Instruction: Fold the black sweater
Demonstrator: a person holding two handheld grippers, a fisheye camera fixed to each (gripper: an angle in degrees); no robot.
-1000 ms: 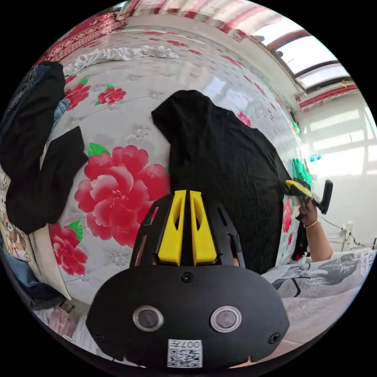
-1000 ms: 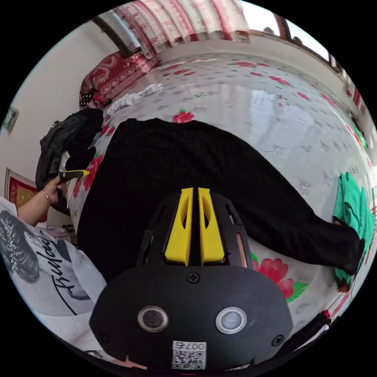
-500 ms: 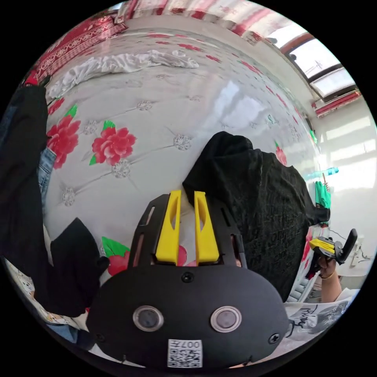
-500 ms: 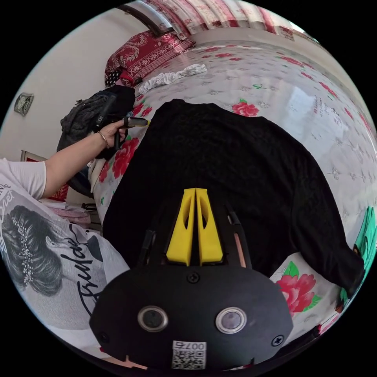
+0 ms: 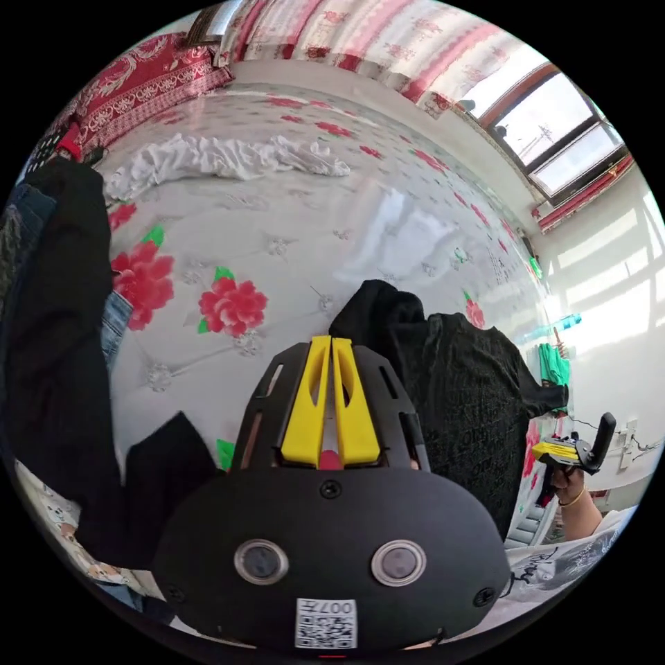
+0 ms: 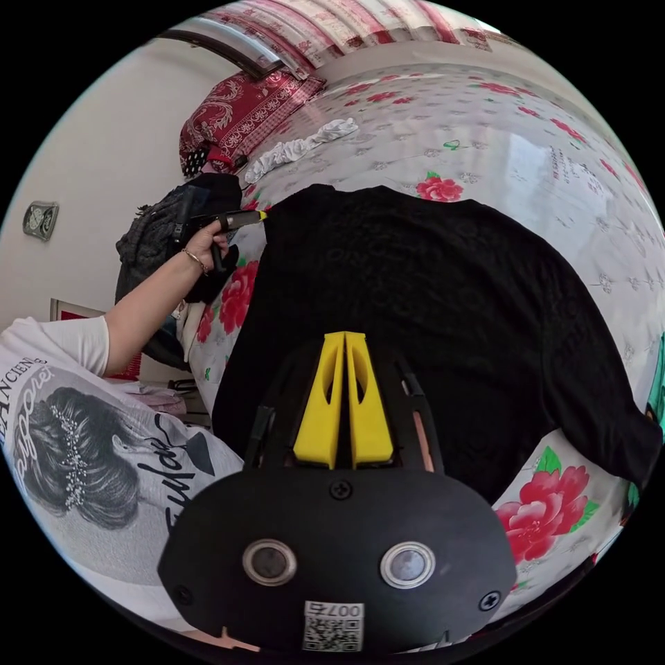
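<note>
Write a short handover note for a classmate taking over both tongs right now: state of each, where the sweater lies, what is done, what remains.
Left tongs: jaws together, gripping nothing, above the floral bed cover beside the sweater's bunched edge.
Right tongs: jaws together over the black sweater; whether they pinch cloth is unclear.
Sweater: spread across the bed, one sleeve trailing toward the bed's edge.
Done: laid out. Left: every fold.
</note>
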